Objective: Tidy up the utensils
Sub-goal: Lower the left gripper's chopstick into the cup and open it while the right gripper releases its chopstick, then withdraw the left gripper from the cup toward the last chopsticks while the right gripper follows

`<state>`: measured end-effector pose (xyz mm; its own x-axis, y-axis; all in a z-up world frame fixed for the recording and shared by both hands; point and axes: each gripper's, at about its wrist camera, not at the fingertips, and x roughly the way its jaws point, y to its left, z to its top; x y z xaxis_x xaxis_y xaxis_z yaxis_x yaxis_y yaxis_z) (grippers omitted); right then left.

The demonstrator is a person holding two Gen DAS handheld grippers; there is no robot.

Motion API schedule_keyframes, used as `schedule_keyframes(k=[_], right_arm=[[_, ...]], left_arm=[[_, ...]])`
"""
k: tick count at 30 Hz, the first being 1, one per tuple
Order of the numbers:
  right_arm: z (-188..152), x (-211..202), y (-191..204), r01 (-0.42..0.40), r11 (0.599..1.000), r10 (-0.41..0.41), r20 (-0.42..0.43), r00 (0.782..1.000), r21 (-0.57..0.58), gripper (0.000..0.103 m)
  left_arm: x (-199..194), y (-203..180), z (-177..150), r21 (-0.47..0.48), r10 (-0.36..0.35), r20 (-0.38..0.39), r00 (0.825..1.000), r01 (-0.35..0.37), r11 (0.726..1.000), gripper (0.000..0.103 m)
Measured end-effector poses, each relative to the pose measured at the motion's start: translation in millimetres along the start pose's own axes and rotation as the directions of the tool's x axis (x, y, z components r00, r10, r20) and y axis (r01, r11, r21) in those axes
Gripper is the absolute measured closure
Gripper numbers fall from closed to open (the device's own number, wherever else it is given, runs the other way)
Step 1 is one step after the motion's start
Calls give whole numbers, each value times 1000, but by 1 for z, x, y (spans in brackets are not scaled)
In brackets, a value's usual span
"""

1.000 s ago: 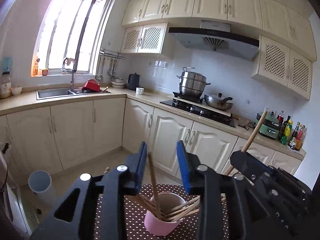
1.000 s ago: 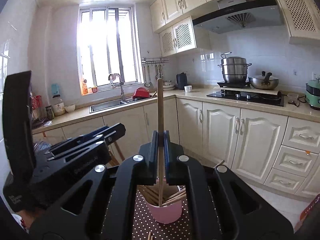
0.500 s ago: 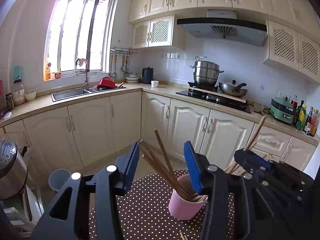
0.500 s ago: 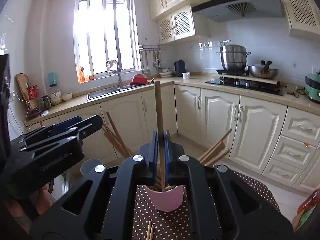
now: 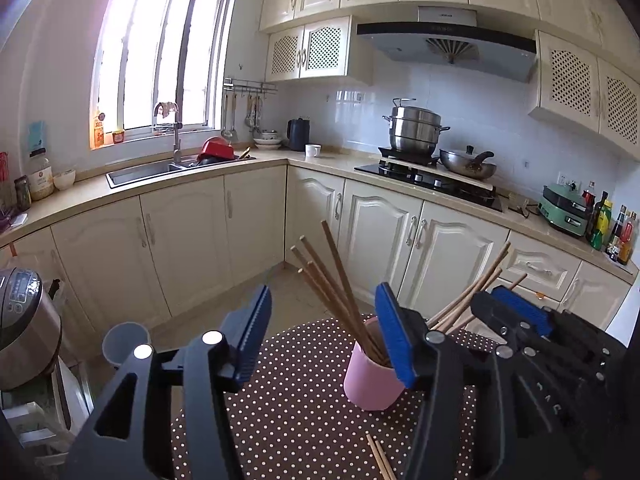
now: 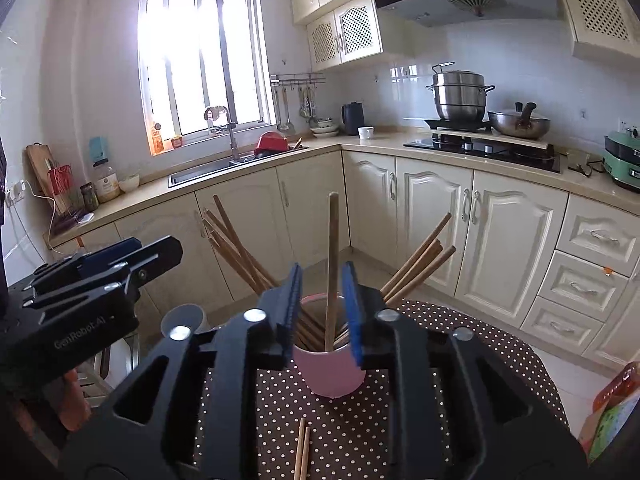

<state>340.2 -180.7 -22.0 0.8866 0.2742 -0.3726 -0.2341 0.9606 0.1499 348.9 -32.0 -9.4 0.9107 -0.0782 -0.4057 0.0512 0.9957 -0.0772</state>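
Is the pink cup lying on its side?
No, the pink cup stands upright on the dotted tablecloth, with chopsticks sticking up out of it.

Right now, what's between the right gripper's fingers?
In the right wrist view, one upright chopstick stands in the gap of the open right gripper, its lower end in the pink cup; neither pad visibly touches it.

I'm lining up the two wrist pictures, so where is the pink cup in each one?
Left wrist view: the pink cup sits lower right of centre, partly behind the left tool's right finger.
Right wrist view: it sits bottom centre, between the open fingers of the right tool.
Shared landmark: the steel stockpot on the stove.
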Motion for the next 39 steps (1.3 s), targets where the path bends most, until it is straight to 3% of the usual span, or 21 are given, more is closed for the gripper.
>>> schedule_keyframes(k=[12, 21, 26, 32, 37, 39], right_arm=[[-19, -38, 4, -10, 1000, 10, -12, 1000, -17, 75], [-77, -25, 2, -24, 1000, 22, -169, 985, -12, 75], [-111, -9, 2, -37, 999, 34, -275, 961, -5, 75], [-150, 21, 7, -47, 999, 31, -429, 903, -26, 75], [-170, 35, 8, -40, 998, 12, -488, 873, -47, 75], [-173, 37, 7, -41, 998, 15, -489, 872, -43, 76]], left_arm=[[-26, 12, -24, -3, 6, -45, 999, -7, 1000, 46], [-22, 16, -69, -28, -20, -173, 985, 15, 999, 46], [-14, 20, -93, -45, -23, -230, 973, 13, 999, 46], [-2, 25, -119, -50, -8, -293, 956, -7, 999, 46], [7, 29, -128, -60, -7, -328, 945, -13, 998, 46], [11, 31, -131, -69, -8, -343, 939, -16, 997, 46]])
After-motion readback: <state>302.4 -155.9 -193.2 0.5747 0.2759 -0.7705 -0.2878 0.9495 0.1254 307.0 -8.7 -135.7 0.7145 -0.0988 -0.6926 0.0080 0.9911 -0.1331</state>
